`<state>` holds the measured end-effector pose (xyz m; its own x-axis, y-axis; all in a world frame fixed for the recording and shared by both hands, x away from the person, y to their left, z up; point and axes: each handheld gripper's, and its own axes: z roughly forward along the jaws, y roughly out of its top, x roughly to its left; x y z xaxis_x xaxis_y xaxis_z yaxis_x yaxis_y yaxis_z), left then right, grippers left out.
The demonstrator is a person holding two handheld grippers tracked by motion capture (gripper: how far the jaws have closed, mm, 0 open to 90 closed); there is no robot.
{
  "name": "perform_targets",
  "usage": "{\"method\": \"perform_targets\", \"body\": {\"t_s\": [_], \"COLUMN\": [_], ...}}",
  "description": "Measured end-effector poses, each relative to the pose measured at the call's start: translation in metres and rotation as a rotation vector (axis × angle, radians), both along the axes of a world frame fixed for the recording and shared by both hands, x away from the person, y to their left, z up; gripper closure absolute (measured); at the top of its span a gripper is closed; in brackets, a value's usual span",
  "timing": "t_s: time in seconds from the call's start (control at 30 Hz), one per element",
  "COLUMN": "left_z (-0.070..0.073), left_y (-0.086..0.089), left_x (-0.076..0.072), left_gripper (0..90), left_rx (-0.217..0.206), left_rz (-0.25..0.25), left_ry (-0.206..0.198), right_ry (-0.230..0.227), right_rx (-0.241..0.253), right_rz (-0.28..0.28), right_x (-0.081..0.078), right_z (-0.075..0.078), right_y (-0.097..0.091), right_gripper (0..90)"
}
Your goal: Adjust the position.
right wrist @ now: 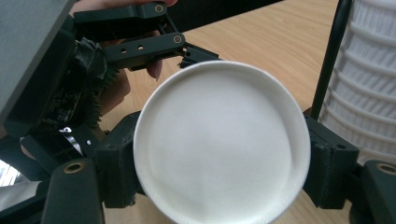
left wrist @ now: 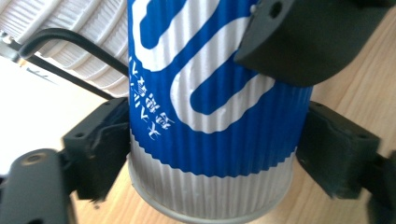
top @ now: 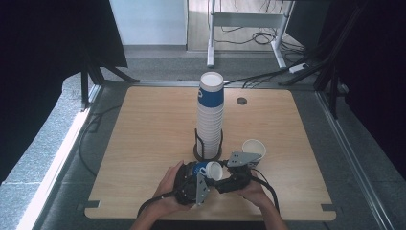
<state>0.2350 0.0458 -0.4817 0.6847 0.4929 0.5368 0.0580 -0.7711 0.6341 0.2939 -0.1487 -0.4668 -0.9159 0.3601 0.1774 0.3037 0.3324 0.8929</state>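
The left gripper [top: 203, 176] and the right gripper [top: 225, 177] meet over the near edge of the table [top: 143, 143], each held in a hand, with one blue and white cup [top: 209, 169] lying on its side between them. In the left gripper view the cup [left wrist: 210, 116] sits base-first between the two black jaws; the pads stand at both flanks of the ribbed wall, partly open around it, and whether they press on it cannot be told. The cup's sleeve is blue with a wide white looping stripe, and a short line of small white characters runs down it, too small and slanted to read. A jaw of the right gripper [left wrist: 303, 42] overlaps the cup's upper part there.

In the right gripper view the white mouth of the same cup [right wrist: 222, 144] faces the camera, with that gripper's pads closed against its rim on both sides. The left gripper [right wrist: 93, 70] lies just behind the cup.

Just beyond both grippers stands a tall stack of cups [top: 210, 115] in a black wire holder [top: 207, 151], its top cup carrying the same blue band. A single white cup [top: 253, 148] stands upright beside the right gripper, on its far side.
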Motion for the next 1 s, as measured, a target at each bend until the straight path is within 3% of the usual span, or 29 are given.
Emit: {"method": "perform_targets", "body": {"t_s": [0.1,0.23,0.37,0.47,0.67,1.0], "left_z": [0.005,0.01,0.011,0.011,0.009,0.005], "left_y": [0.006,0.017,0.023,0.025,0.025,0.022], "left_x": [0.003,0.009,0.014,0.014,0.014,0.014], "left_gripper": [9.8,6.5,5.0,5.1,8.1,8.9], "left_rx": [-0.091,-0.242,-0.311,-0.33,-0.327,-0.296], "left_rz": [-0.01,-0.003,-0.024,-0.042,-0.059,-0.061], "left_ry": [0.054,0.133,0.187,0.203,0.204,0.19], "right_ry": [0.003,0.009,0.025,0.024,0.028,0.036], "right_rx": [0.024,0.086,0.139,0.154,0.163,0.142], "right_rz": [-0.002,-0.006,0.005,0.023,0.049,0.063], "right_x": [0.001,0.002,0.002,0.001,0.0,0.0], "right_z": [0.001,0.003,0.004,0.005,0.004,0.001], "right_y": [-0.003,-0.009,-0.013,-0.012,-0.01,-0.006], "right_gripper": [26.4,26.6,26.6,26.6,26.6,26.6]}}
